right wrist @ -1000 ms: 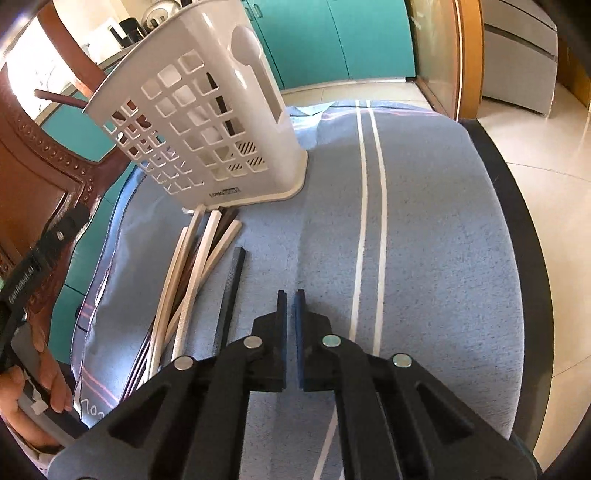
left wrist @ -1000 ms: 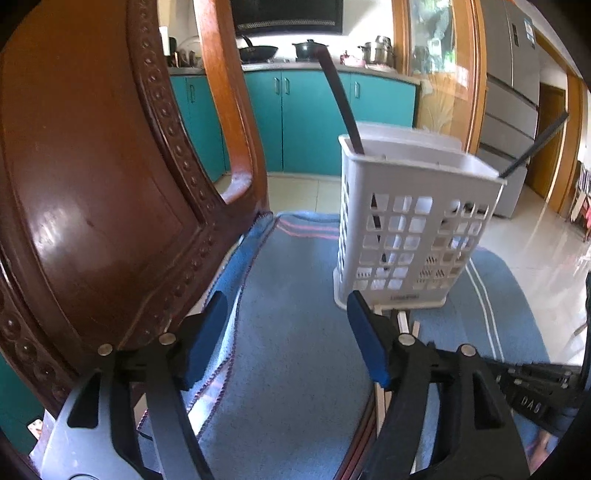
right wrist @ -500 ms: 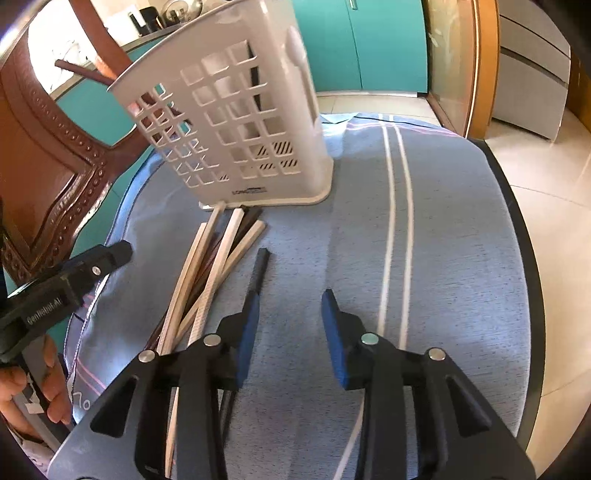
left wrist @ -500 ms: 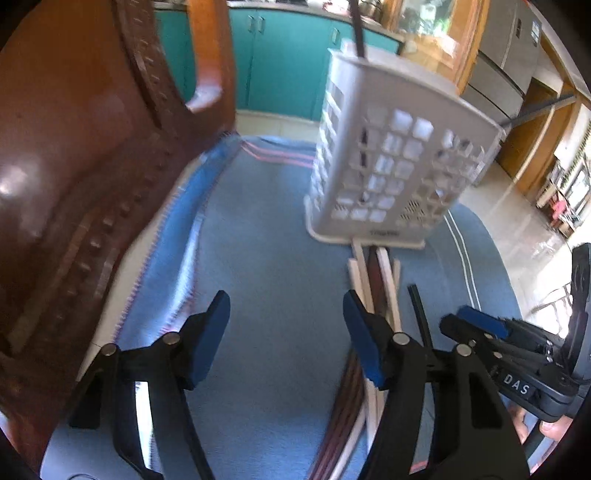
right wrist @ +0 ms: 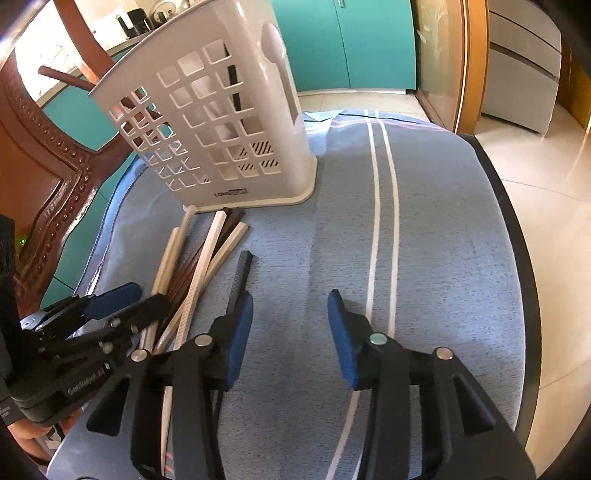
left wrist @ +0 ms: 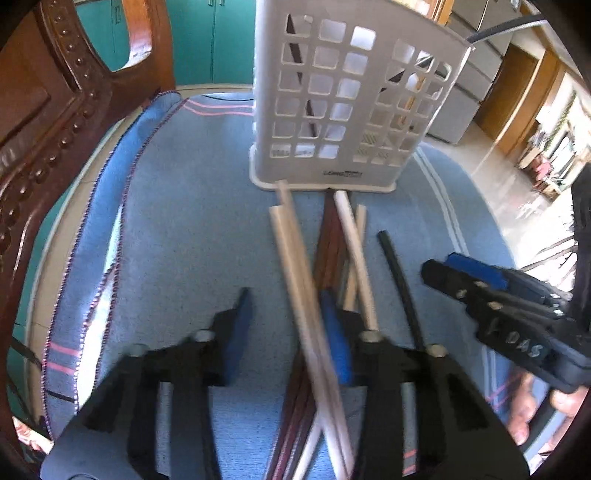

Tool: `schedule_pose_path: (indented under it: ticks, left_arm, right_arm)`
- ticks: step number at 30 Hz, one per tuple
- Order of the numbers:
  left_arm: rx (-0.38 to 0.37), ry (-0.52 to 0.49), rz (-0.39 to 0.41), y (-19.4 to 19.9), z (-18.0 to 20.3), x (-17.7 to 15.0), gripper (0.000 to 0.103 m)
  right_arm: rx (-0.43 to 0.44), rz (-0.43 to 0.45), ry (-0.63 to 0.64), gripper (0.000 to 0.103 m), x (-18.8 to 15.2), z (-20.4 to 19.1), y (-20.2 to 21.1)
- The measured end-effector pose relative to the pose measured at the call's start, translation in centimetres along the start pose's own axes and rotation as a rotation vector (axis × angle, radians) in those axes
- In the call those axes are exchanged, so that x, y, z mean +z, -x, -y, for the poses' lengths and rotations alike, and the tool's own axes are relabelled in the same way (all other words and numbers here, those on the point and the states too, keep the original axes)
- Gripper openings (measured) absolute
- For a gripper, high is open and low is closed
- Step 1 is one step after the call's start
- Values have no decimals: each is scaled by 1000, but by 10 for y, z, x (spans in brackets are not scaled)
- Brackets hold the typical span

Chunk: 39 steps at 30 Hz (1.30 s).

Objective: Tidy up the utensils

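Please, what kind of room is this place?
Most likely a home kitchen with a dining area. Teal cabinets line the back wall, with cookware on the counter, and a carved wooden chair stands beside the cloth-covered table holding a white utensil basket.

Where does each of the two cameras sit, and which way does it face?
Left wrist: on the left gripper, facing forward and down at the chopsticks and white basket; the right gripper shows too.
Right wrist: on the right gripper, facing the striped blue cloth; the left gripper shows at left.
Shared: basket, chopsticks, black chopstick, cloth, wooden chair.
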<state>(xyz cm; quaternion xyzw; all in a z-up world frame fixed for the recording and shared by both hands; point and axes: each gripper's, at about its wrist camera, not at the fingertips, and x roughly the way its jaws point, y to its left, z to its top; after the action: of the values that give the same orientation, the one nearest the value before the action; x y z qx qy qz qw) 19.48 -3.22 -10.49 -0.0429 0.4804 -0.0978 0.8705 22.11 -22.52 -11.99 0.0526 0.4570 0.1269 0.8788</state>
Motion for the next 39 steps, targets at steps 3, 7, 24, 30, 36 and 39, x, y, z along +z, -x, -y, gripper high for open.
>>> schedule_pose_path:
  ticks: [3, 7, 24, 30, 36, 39]
  left_arm:
    - [-13, 9, 2, 2, -2, -3, 17]
    - [-11, 25, 20, 6, -11, -2, 11]
    - [68, 45, -20, 4, -28, 4, 13]
    - [42, 33, -32, 4, -26, 2, 14]
    - [17, -15, -54, 7, -14, -7, 13]
    - [-13, -21, -72, 7, -11, -10, 13]
  right_arm:
    - [-6, 3, 3, 44, 0, -2, -1]
    - [-8, 5, 3, 44, -1, -3, -1]
    - [18, 14, 25, 51, 0, -18, -6]
    - [20, 10, 61, 52, -2, -32, -9]
    - [-28, 13, 112, 52, -5, -41, -13]
    - [-41, 15, 124, 52, -4, -42, -15]
